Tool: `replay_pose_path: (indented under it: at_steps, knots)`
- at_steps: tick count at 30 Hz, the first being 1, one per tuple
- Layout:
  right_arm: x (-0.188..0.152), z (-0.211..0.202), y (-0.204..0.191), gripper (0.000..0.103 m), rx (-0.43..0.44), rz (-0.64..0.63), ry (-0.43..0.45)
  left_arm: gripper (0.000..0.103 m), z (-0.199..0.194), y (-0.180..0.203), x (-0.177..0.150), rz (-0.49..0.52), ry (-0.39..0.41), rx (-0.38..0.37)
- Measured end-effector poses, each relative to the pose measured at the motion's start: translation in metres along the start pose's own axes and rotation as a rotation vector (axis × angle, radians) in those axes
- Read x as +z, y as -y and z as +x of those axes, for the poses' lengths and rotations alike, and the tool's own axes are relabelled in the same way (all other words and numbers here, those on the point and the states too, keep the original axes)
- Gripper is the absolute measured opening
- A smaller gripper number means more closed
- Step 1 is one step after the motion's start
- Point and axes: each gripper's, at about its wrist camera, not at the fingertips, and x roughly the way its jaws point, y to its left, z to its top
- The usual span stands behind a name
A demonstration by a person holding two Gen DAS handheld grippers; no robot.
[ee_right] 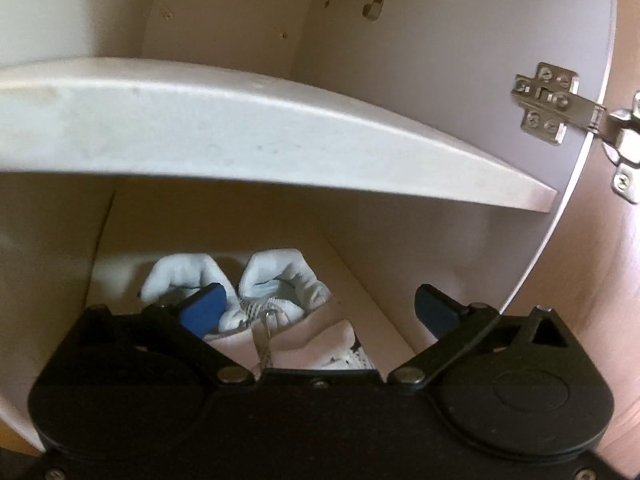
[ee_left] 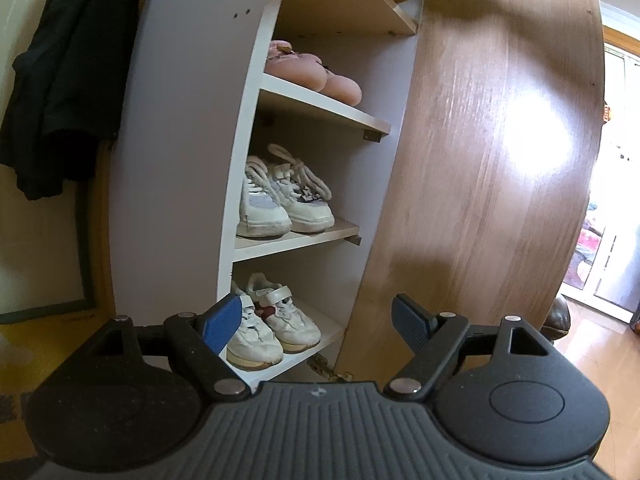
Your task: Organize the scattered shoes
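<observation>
In the left wrist view an open shoe cabinet (ee_left: 188, 152) holds pairs on its shelves: pink shoes (ee_left: 312, 74), white lace-up sneakers (ee_left: 280, 200), and white strap sneakers (ee_left: 268, 320) on the lowest shelf. My left gripper (ee_left: 316, 324) is open and empty, in front of the lowest shelf. In the right wrist view my right gripper (ee_right: 320, 312) is open and empty, inside a cabinet compartment just above a pair of white and pink sneakers (ee_right: 272, 296) lying heel-first toward me. Their front parts are hidden by the gripper body.
The wood-grain cabinet door (ee_left: 500, 140) stands open on the right. A dark garment (ee_left: 60, 72) hangs left of the cabinet. A white shelf board (ee_right: 240, 136) sits just above my right gripper, with a metal hinge (ee_right: 548, 100) on the right wall. A dark shoe (ee_left: 558, 316) lies on the floor behind the door.
</observation>
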Motion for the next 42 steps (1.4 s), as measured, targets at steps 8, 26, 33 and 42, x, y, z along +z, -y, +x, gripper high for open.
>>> replay_pose_path:
  at_steps: [8, 26, 33, 42]
  knots:
    - [-0.025, -0.043, 0.021, 0.102, 0.033, 0.095, 0.096, 0.082, -0.002, 0.005, -0.002, 0.013, 0.000, 0.003]
    - [-0.106, -0.012, 0.072, 0.101, 0.426, 0.105, 0.366, 0.082, 0.005, 0.025, -0.009, 0.059, -0.026, -0.014]
    - [-0.112, 0.017, 0.078, 0.094, 0.453, 0.135, 0.385, 0.082, 0.011, 0.027, -0.013, 0.069, -0.040, -0.011]
    - [-0.103, 0.035, 0.082, 0.090, 0.464, 0.195, 0.407, 0.082, 0.017, 0.029, -0.017, 0.081, -0.058, -0.014]
